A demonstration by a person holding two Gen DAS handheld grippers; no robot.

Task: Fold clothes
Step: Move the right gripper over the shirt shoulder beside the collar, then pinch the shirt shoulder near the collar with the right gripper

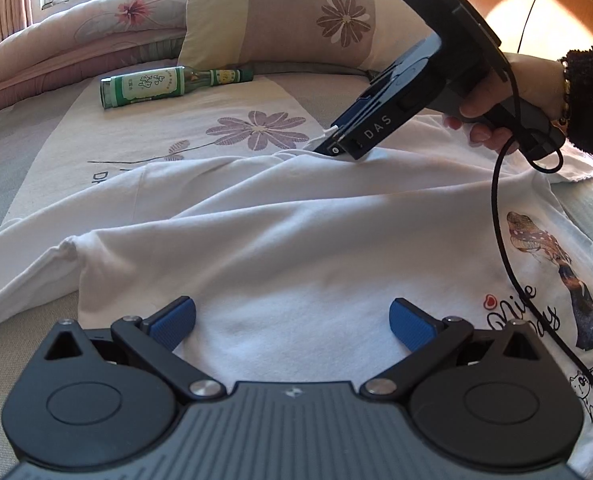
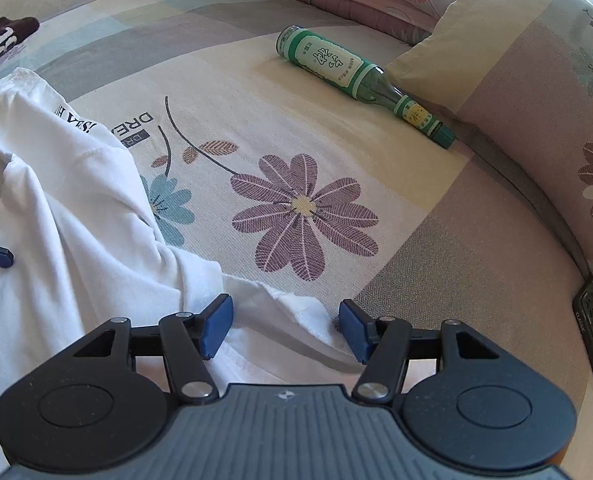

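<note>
**White shirt spread on the bed, both tools over it**

Your white T-shirt (image 1: 280, 240) lies spread out on the bed (image 2: 436, 240). It has folds and bumps in it. In the left wrist view, a picture of a mushroom and some writing show on its right side.

Your left tool (image 1: 292, 322) hangs over the near part of the shirt. Its blue pads (image 1: 176, 322) stand wide apart. Only flat white cloth shows between them, and they do not pinch it.

Your right tool (image 2: 282, 328) is at the far edge of the shirt, tipped down. Its jaws are partly apart. The shirt's edge lies between the pads (image 2: 216, 326), but they do not press on it. In the left wrist view, your right hand (image 1: 508, 92) holds this tool by its handle, and a black cable (image 1: 500, 216) hangs from it across the shirt.

A green glass bottle (image 2: 352, 76) lies on its side on the far part of the bed, well apart from the shirt. A flowered pillow (image 1: 296, 12) sits just beside the bottle's neck. A folded quilt (image 1: 76, 40) lies at the far side of the bed.
</note>
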